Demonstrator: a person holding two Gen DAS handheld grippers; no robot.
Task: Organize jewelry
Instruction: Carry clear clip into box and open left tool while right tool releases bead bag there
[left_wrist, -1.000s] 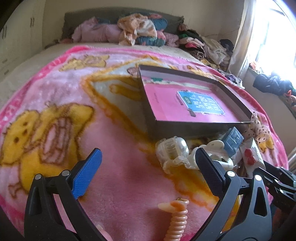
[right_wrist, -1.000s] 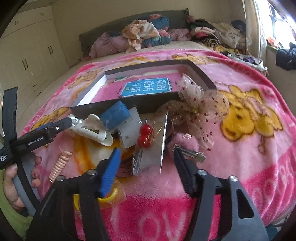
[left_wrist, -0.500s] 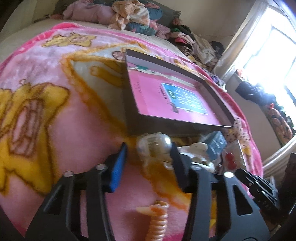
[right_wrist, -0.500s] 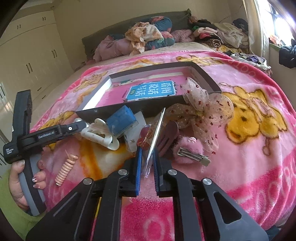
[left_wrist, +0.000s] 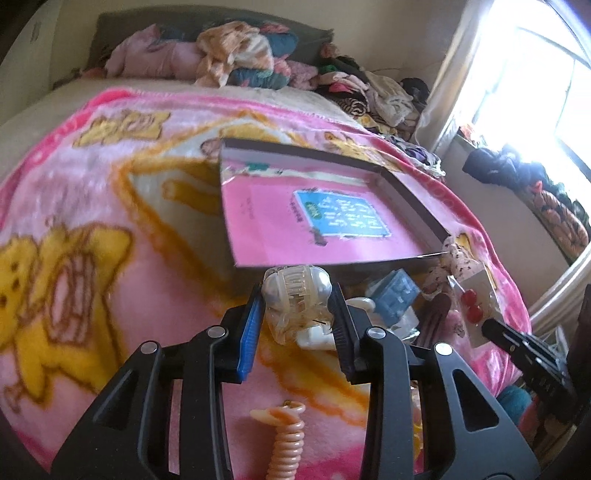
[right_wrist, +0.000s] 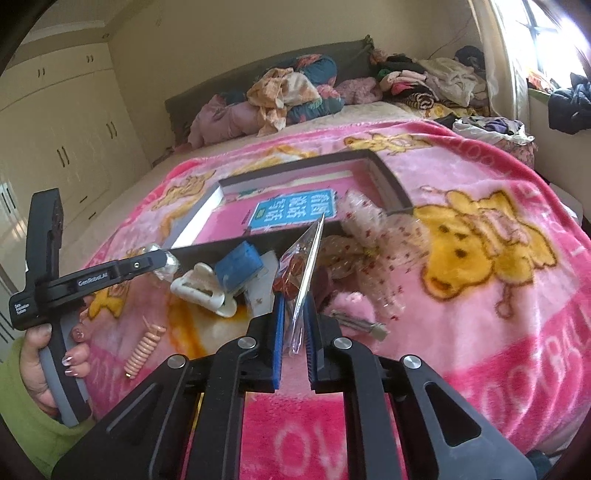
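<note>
My left gripper is shut on a clear plastic hair claw and holds it just before the near wall of the dark shallow box with a pink lining. My right gripper is shut on a clear packet with red bead earrings, held upright on edge; the packet also shows in the left wrist view. On the blanket lie a white hair claw, a blue block, a dotted tulle bow, a metal clip and a peach spiral hair tie.
The pink cartoon blanket covers the bed. Piled clothes lie at the headboard and along the window side. White wardrobes stand at the left. The person's hand holds the left gripper's handle.
Both grippers closed from wide open: the left onto the clear hair claw, the right onto the earring packet. Both items have been lifted off the blanket, the packet tipped upright.
</note>
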